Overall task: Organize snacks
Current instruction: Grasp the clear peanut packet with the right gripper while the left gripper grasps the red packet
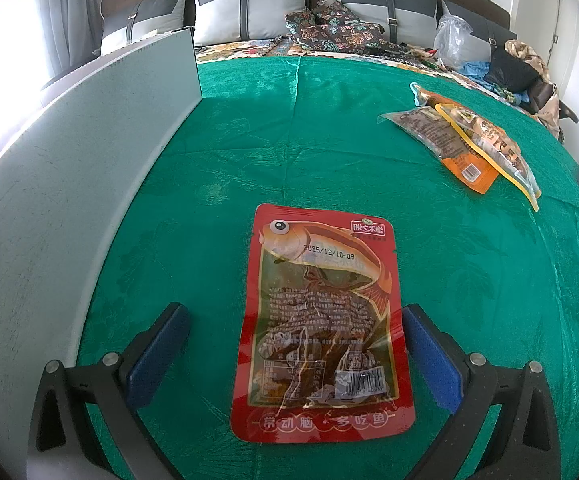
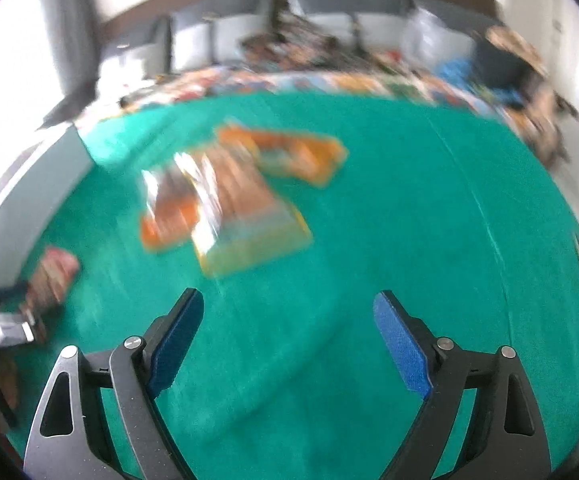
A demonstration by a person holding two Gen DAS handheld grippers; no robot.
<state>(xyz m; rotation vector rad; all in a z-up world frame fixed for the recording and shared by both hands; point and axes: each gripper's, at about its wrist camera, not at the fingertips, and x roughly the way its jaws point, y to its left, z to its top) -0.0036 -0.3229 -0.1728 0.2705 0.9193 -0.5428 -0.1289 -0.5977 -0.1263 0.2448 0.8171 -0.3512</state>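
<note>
Left gripper straddles red fish packet; right view blurred.

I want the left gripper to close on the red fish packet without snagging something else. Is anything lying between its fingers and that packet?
Nothing visible does. The red fish packet lies flat on the green cloth, with the left gripper open astride it. Only bare cloth shows between each pad and the packet's edges. The other snack packets lie well off.

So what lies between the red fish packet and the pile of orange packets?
Only bare green cloth between red packet and pile, per the left wrist view.
</note>
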